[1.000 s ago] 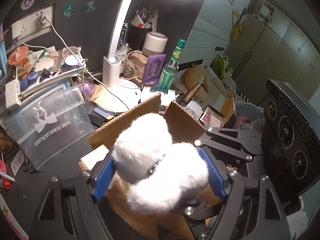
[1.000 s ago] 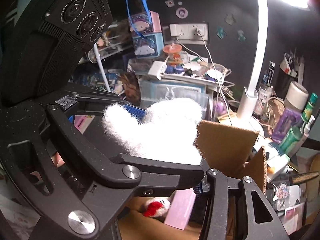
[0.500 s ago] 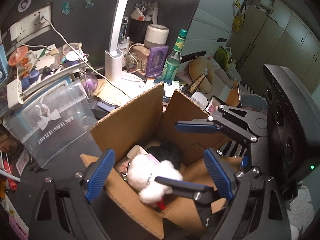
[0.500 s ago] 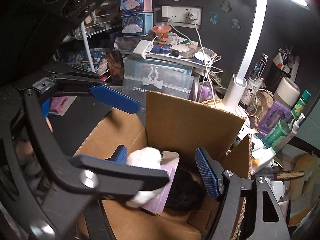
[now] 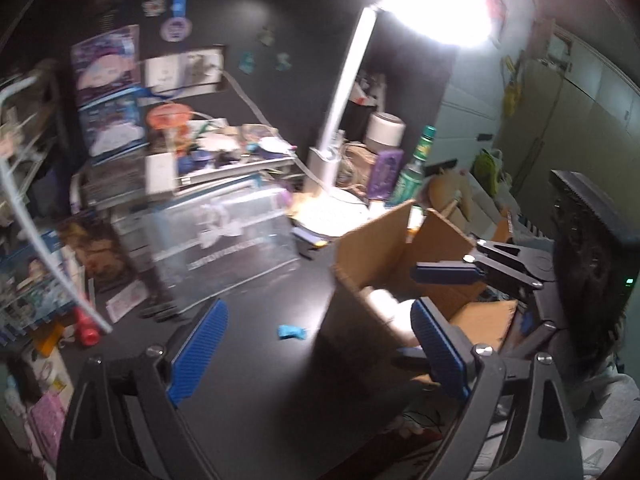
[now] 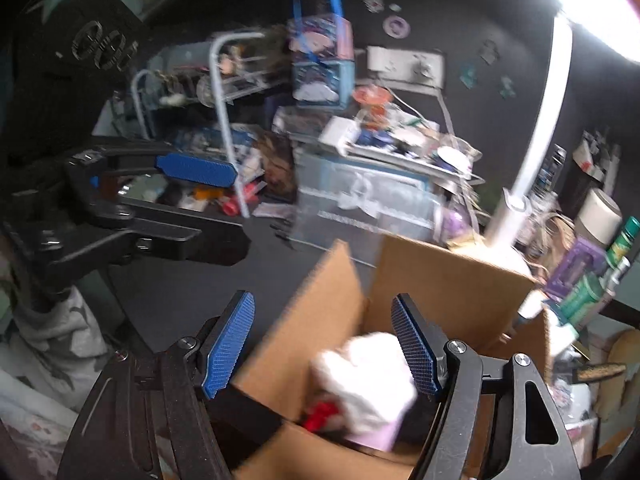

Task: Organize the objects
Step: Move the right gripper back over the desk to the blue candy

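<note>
The white plush toy (image 6: 366, 376) is lying inside the cardboard box (image 6: 448, 280) — dropped there for tidying — so the left gripper (image 5: 316, 354) is opening wide and empty over the dark desk (image 5: 256, 300), while the right gripper (image 6: 326, 346) is hanging wide, gripping nothing.

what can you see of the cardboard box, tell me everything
The box is plain brown corrugated cardboard, open at the top with its flaps standing up, one side flap tilted outward. It sits on the dark desk, in front of the white lamp and beside a clear plastic bin. Inside lie a white fluffy toy with a red bit, something pink and something black. Nothing grips the box; the right gripper hovers open over it.
</note>
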